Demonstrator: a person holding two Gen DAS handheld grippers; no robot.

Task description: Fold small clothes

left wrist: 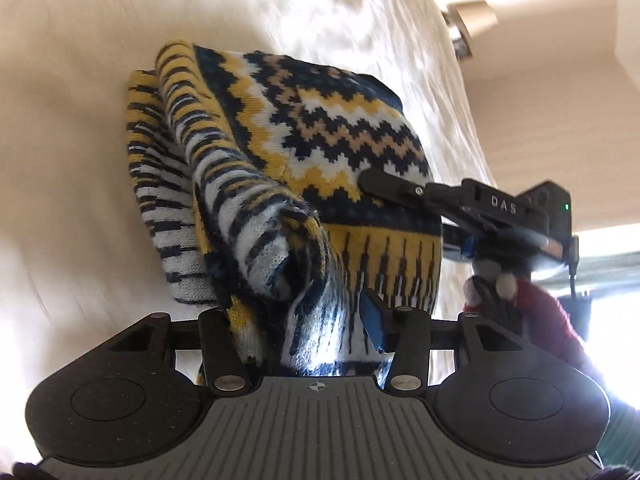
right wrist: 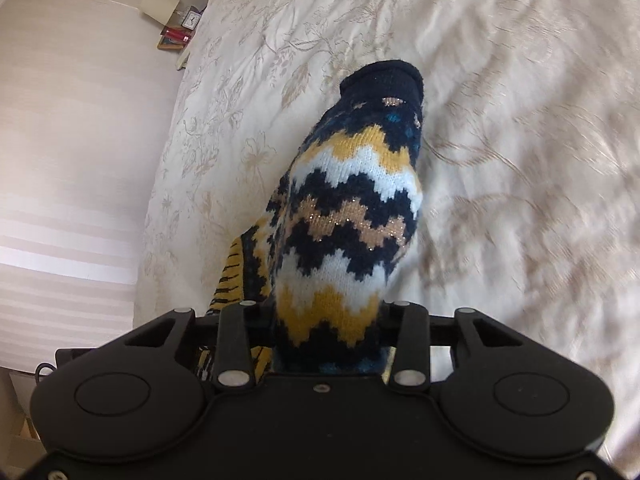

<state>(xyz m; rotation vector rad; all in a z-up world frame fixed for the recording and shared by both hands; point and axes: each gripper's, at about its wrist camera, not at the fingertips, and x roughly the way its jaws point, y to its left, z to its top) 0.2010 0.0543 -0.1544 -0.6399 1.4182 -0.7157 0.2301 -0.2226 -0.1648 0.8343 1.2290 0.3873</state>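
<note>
A small knit sweater (left wrist: 304, 136) with navy, yellow, white and tan zigzags lies partly folded on the cream bedspread (left wrist: 72, 128). My left gripper (left wrist: 308, 320) is shut on a bunched striped edge of the sweater close to the camera. My right gripper (left wrist: 400, 188) shows at the sweater's right edge in the left wrist view. In the right wrist view the sweater (right wrist: 352, 208) is pinched in my right gripper (right wrist: 324, 320) and stretches away to its navy collar; the fingertips are hidden by the cloth.
The floral cream bedspread (right wrist: 500, 120) fills the surroundings. A bedside table with a lamp (right wrist: 162, 6), a clock and books stands at the bed's far left edge. A pale wall (right wrist: 72, 140) runs along the left. A lamp (left wrist: 468, 24) and a bright window sit at the right.
</note>
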